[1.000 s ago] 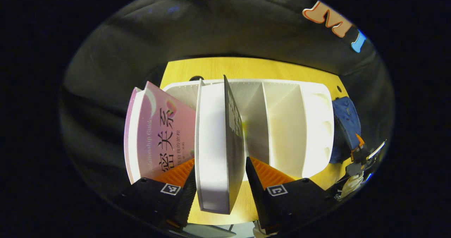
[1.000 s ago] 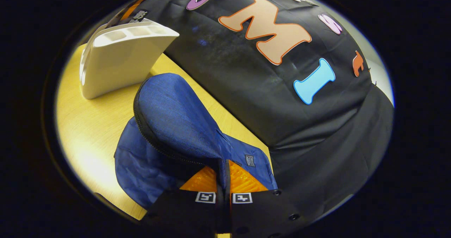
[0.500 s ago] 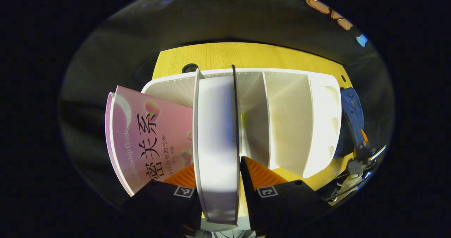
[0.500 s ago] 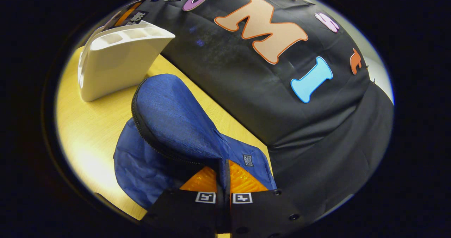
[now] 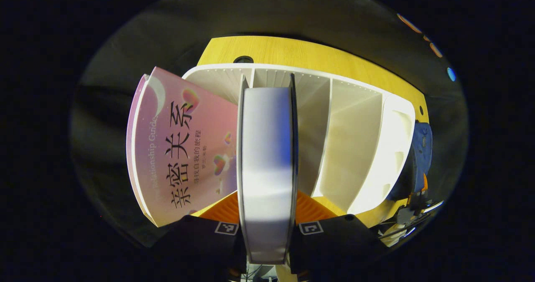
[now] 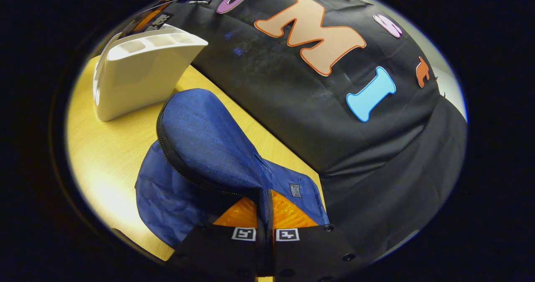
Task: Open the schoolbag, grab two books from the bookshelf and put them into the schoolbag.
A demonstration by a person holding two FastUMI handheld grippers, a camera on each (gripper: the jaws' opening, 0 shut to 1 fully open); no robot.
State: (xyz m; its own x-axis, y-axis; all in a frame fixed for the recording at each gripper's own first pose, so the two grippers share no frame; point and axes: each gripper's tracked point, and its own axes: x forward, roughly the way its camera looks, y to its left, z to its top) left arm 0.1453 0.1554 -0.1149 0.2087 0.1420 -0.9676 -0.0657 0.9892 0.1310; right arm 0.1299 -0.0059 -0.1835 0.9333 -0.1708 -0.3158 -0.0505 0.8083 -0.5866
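Jaws: left gripper (image 5: 267, 215) is clamping a white-edged book (image 5: 267, 165) in the bookshelf (image 5: 355, 140); right gripper (image 6: 265, 217) is pinching schoolbag (image 6: 200, 148) flap open. Next: lift book out w/o snagging.

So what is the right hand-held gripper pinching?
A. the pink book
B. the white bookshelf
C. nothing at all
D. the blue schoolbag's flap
D. In the right gripper view the right hand-held gripper has both fingers pressed together on the lifted flap of the blue schoolbag, holding it open above the wooden table, while the white bookshelf stands farther off.
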